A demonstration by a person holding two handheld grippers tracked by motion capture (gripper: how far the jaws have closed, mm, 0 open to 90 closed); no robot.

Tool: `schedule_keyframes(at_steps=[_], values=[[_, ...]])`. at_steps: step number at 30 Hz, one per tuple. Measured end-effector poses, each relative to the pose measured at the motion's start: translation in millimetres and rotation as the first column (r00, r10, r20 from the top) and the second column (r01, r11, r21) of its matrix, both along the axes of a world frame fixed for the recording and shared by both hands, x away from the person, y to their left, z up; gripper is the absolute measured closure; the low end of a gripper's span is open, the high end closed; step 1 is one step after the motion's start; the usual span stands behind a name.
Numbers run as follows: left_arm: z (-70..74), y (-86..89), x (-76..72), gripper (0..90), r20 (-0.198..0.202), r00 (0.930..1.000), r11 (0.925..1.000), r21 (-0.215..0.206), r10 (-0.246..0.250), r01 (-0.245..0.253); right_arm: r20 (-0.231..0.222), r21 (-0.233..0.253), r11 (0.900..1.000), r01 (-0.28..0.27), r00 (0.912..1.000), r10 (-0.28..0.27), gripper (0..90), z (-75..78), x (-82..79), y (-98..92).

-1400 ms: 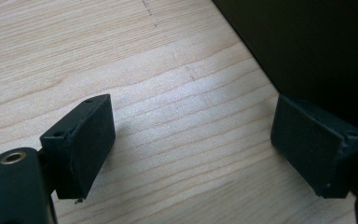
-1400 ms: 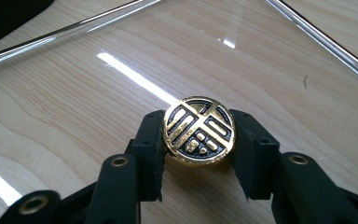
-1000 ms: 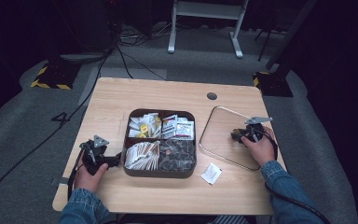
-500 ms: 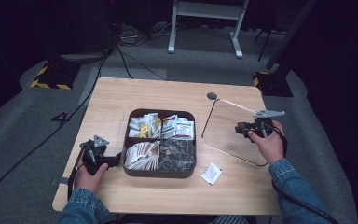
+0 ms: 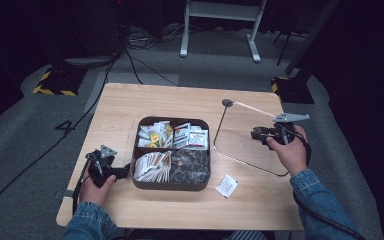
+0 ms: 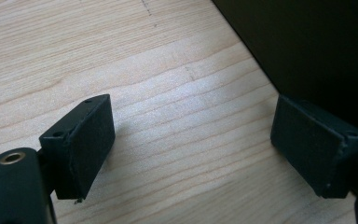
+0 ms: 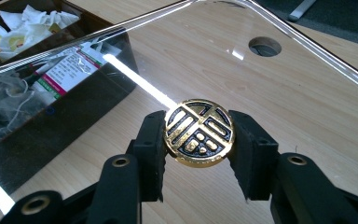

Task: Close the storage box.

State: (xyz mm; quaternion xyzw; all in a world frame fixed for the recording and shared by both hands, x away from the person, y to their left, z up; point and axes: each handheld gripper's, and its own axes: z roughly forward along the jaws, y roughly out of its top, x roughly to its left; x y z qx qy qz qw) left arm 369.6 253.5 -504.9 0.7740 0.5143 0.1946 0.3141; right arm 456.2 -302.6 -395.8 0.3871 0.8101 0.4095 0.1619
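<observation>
right gripper (image 7: pixel 199 140) is clamped on a round gold-and-black knob (image 7: pixel 199 132), embossed geometric pattern, glossy metal look, jaws pinching it at both sides. knob sits on a clear lid (image 7: pixel 307 93), rounded-square, thin shiny rim, glare streaks across it. in the high view the lid (image 5: pixel 245 137) is tilted up off the light wood-grain worktop (image 5: pixel 150 102), far edge raised, to the right of the tray.

tray (image 5: pixel 171 183) is dark brown, rounded-square, four compartments: white/yellow sachets (image 5: pixel 154 135) back left, white packets with red print (image 5: pixel 190 136) back right, pale paper sticks (image 5: pixel 151 165) front left, dark tea bags (image 5: pixel 191 165) front right. print too small to read.

one loose white sachet (image 5: pixel 226 185) lies on the worktop just in front of the tray's right corner.

left gripper (image 6: pixel 191 144) has its jaws wide apart, nothing between them, matte black pads with a rough texture, low over bare wood. dark tray wall (image 6: pixel 317 46) fills the top right, detail lost in shadow. in the high view the left gripper (image 5: pixel 111 167) is just beside the tray's left wall; touching or not, can't tell.
</observation>
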Motion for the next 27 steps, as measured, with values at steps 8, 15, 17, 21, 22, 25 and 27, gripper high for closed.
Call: schedule_keyframes(at_steps=[8, 15, 17, 21, 22, 25, 27], values=[[-0.2, -0.9, 0.5, 13.3, 0.0, 1.0, 1.0, 0.0, 0.005, -0.005, 0.018, 0.007, 1.0, -0.023, 0.9996, 0.023, 58.7, 14.5, -3.2, 9.9], [-0.2, -1.0, -0.4, 13.4, 0.001, 0.9999, 0.9999, 0.002, 0.01, -0.01, 0.032, 0.001, 0.997, -0.078, 0.9964, 0.078, 58.7, 30.4, -3.0, 33.3], [-0.2, -1.0, -0.4, 13.4, 0.001, 0.9999, 0.9999, 0.002, 0.01, -0.01, 0.032, 0.006, 0.996, -0.093, 0.9952, 0.092, 58.7, 34.2, -2.7, 41.9], [-0.2, -1.0, -0.4, 13.4, 0.001, 0.9999, 0.9999, 0.002, 0.01, -0.01, 0.038, 0.011, 0.991, -0.134, 0.9903, 0.134, 58.7, 39.9, -2.1, 61.2], [-0.2, -1.0, -0.4, 13.4, 0.001, 0.9999, 0.9999, 0.002, 0.01, -0.01, 0.038, 0.011, 0.99, -0.142, 0.9893, 0.141, 58.7, 40.9, -2.2, 64.6], [-0.2, -1.0, -0.4, 13.4, 0.0, 0.9999, 0.9999, 0.001, 0.01, -0.01, 0.039, 0.01, 0.986, -0.167, 0.9853, 0.166, 58.7, 44.4, -3.3, 78.1], [-0.2, -1.0, -0.4, 13.4, 0.0, 1.0, 1.0, 0.001, 0.01, -0.01, 0.038, 0.009, 0.984, -0.18, 0.983, 0.18, 58.7, 46.6, -4.1, 86.8]])
